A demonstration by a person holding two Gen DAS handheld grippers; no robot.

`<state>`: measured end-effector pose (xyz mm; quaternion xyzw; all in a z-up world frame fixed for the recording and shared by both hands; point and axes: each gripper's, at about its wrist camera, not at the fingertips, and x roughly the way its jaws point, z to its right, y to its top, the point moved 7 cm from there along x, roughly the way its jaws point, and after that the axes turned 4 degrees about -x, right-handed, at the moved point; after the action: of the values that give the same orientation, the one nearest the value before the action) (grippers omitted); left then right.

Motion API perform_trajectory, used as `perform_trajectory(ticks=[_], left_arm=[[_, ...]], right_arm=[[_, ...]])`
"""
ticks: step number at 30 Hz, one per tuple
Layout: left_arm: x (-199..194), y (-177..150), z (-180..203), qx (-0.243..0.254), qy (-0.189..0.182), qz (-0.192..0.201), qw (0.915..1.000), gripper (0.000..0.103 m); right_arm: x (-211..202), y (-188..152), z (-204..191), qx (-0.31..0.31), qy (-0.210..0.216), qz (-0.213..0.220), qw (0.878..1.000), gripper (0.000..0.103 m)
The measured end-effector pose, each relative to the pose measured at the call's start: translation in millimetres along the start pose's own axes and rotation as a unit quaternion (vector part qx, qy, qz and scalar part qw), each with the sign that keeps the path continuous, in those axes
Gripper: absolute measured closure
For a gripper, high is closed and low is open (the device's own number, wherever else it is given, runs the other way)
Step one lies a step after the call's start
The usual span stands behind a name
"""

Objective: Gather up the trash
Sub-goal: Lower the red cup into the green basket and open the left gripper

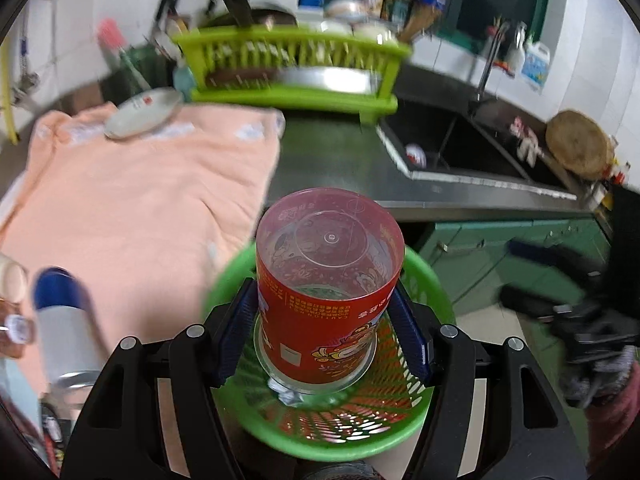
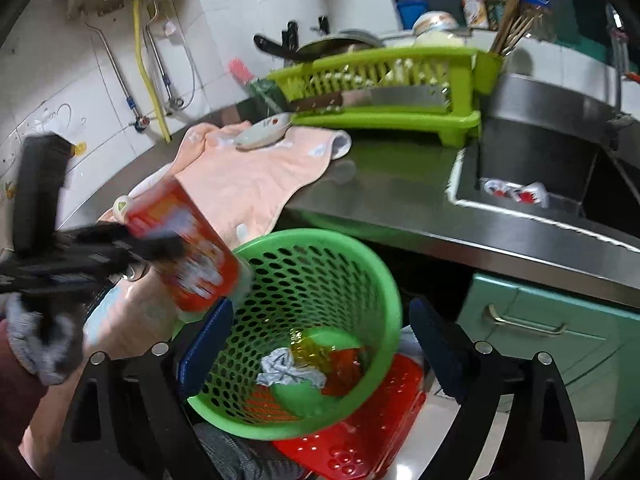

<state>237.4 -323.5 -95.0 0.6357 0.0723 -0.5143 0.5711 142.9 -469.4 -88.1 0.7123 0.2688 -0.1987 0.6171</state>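
A clear plastic cup with a red printed sleeve point(image 1: 326, 292) is gripped between the blue pads of my left gripper point(image 1: 320, 336), bottom end pointing away from me, right above a green perforated waste basket point(image 1: 420, 412). The right wrist view shows that cup point(image 2: 188, 252) blurred at the basket's left rim point(image 2: 320, 236), with the left gripper point(image 2: 120, 248) on it. My right gripper point(image 2: 320, 348) stands open over the basket, nothing between its fingers. Crumpled white paper point(image 2: 288, 370) and red and yellow wrappers lie at the basket's bottom.
A peach towel point(image 1: 140, 200) with a white dish point(image 1: 140, 114) covers the steel counter point(image 2: 400, 200). A green dish rack point(image 1: 288, 68) stands behind, a sink point(image 2: 532, 168) to its right holds a wrapper point(image 2: 516, 192). A red basket point(image 2: 372, 420) sits under the green one. Green cabinets point(image 2: 540, 332) lie below.
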Motion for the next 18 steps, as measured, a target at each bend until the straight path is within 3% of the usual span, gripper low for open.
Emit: perform_trajectory(ticks=[11,18], left_arm=[[88.2,-32.5,6.9,0.002,0.026,-0.1,0.9946,0.038],[108.0,-40.0,5.4,-0.008,0.027,-0.121,0.9923,0.037]], right_arm=[[-14.0,-15.7,27.1,0.036,0.004,0.012,0.999,0.016],[-7.4,-25.0,32.9,0.049,0.012,0.002,0.999,0.016]])
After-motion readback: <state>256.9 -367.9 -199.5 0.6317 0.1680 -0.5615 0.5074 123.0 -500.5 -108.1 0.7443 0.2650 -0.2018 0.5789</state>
